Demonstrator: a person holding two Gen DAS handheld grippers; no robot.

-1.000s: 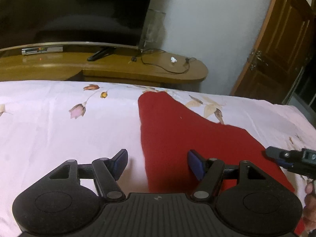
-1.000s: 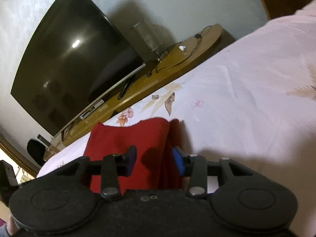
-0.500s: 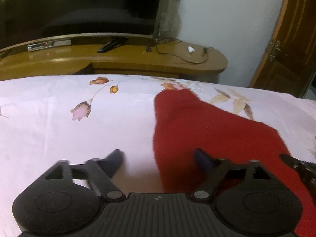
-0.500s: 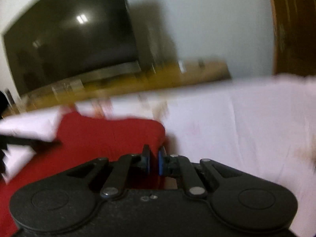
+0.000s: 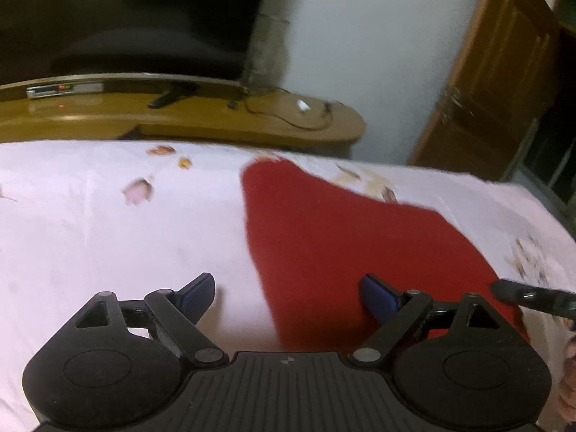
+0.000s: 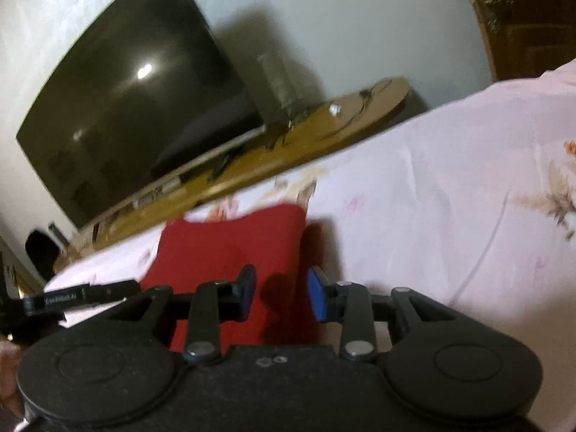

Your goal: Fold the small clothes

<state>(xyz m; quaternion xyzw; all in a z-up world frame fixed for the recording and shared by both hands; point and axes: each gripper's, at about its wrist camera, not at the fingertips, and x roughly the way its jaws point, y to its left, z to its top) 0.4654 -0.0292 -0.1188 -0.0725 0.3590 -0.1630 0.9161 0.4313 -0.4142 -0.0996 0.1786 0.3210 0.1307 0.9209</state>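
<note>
The red cloth (image 5: 345, 252) lay flat on the bed (image 5: 108, 234), apparently part-folded, with the left gripper (image 5: 288, 291) spread wide astride its near-left edge and the right gripper (image 6: 280, 293) half-open and empty at its near-right edge, so both needed to pinch matching corners evenly.

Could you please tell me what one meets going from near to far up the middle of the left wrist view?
left gripper → red garment → floral bedsheet → wooden TV stand → television
</note>
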